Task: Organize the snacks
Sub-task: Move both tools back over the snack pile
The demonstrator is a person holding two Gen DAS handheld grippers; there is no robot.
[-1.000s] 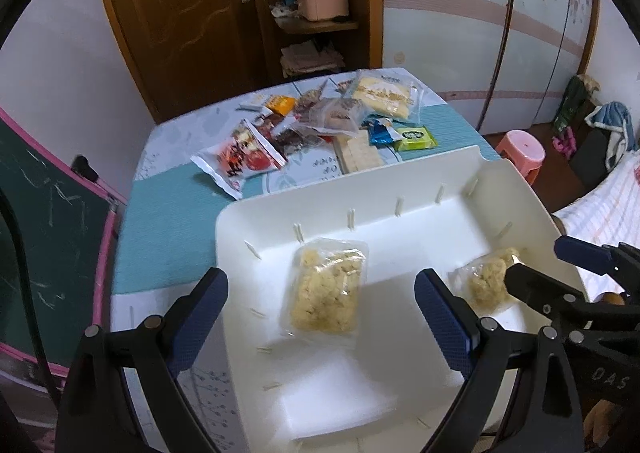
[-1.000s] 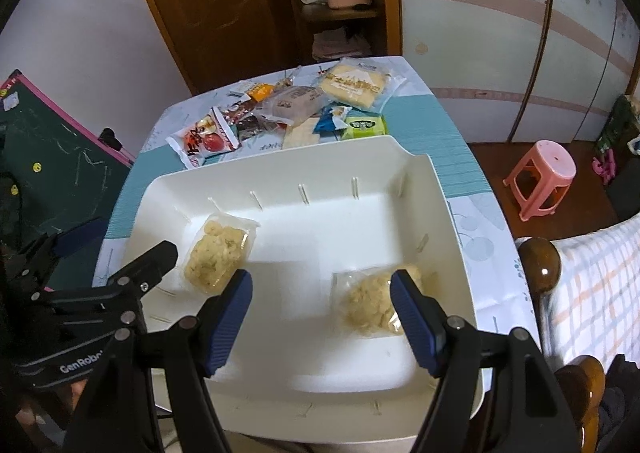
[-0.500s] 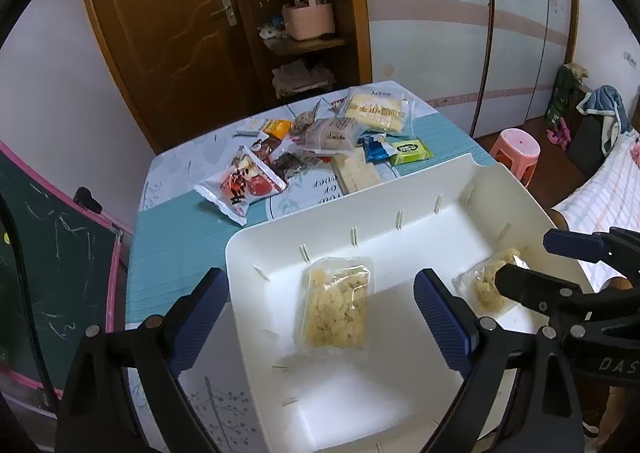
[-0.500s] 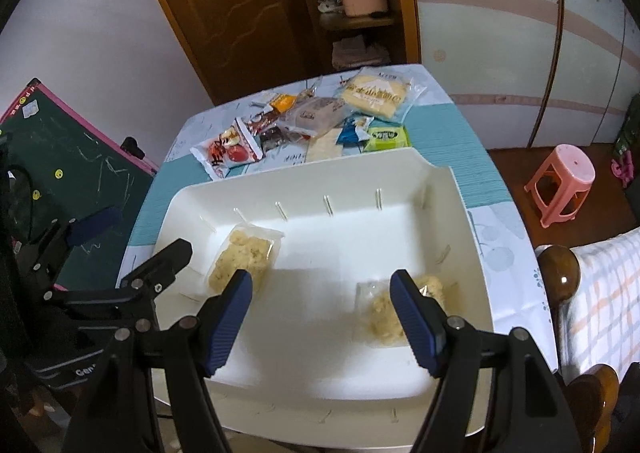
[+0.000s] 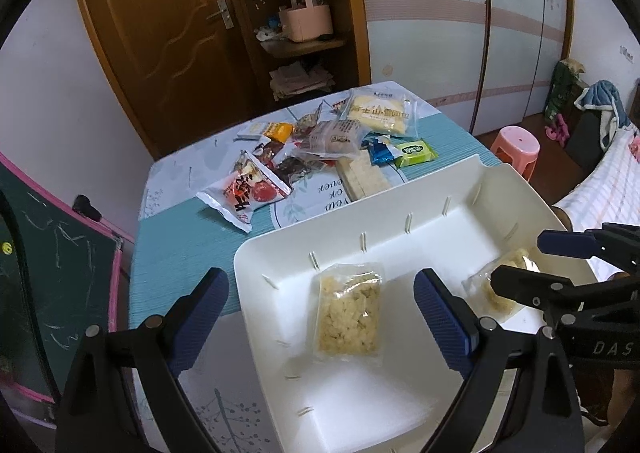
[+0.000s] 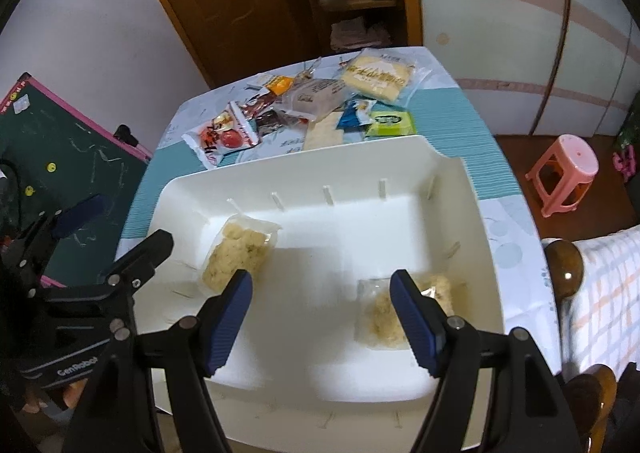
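Note:
A white plastic bin (image 5: 280,249) (image 6: 280,169) stands at the near end of the table. Two clear packets of yellowish crumbly snack lie inside, one on the left (image 5: 348,313) (image 6: 240,249) and one on the right (image 5: 492,289) (image 6: 384,317). My left gripper (image 5: 320,309) (image 6: 120,227) hangs open above the left packet, touching nothing. Over the right packet my right gripper (image 6: 322,301) (image 5: 536,265) is open too, and empty. A pile of loose snacks (image 5: 320,145) (image 6: 304,101) lies beyond the bin, with a red packet (image 5: 248,197) and a large yellow bread bag (image 5: 378,113).
A green chalkboard with a pink frame (image 5: 48,293) (image 6: 48,157) leans left of the table. A pink stool (image 5: 516,145) (image 6: 564,169) stands on the floor to the right, near a wooden chair post (image 6: 564,265) and a checked bed cover. Door and shelves are behind.
The left gripper has rolled slightly, so the bin sits further right and lower in its view. Both grippers stay open above the bin. The two packets have not moved.

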